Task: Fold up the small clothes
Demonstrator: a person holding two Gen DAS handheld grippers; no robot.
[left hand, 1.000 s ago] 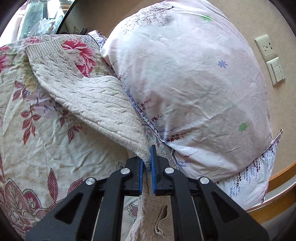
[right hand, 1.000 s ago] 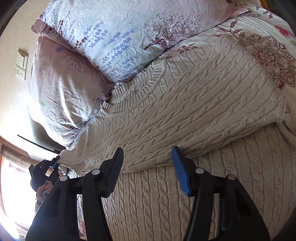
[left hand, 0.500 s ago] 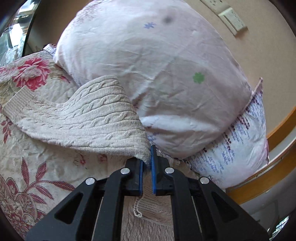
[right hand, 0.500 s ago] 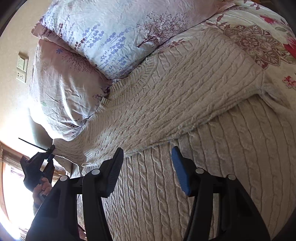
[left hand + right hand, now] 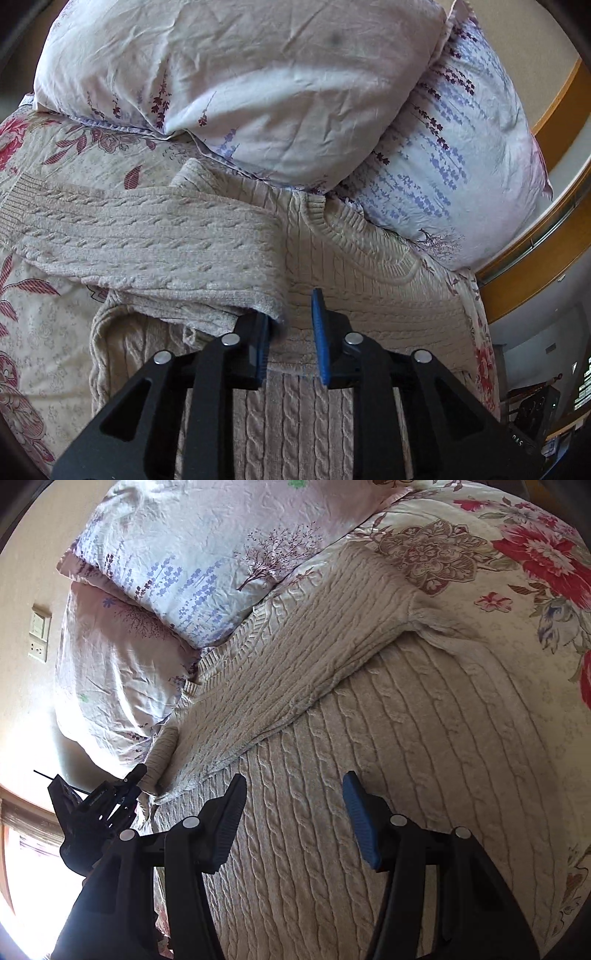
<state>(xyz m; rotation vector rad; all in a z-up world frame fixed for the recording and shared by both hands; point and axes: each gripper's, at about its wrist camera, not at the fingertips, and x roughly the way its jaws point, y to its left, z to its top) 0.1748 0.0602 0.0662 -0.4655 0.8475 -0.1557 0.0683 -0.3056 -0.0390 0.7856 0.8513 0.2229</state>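
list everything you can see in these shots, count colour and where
sweater: 1, beige cable knit, flat on the bedspread, left sleeve folded across its chest
pillows: 2, pale floral, stacked at the bed's head
bedspread: 1, cream with red flowers, under the sweater
wall switch and socket: 2 plates, cream, beside the pillows
wooden frame: 1, yellow-brown, beyond the pillows
left gripper: 1, black with blue pads, just opening, sleeve edge by one of its fingers
right gripper: 1, black, open over the sweater

You're looking at a cream cable-knit sweater lying on a cream bedspread showing red and maroon flowers; the pillows are showing pale pink with purple sprigs, the pads blue.
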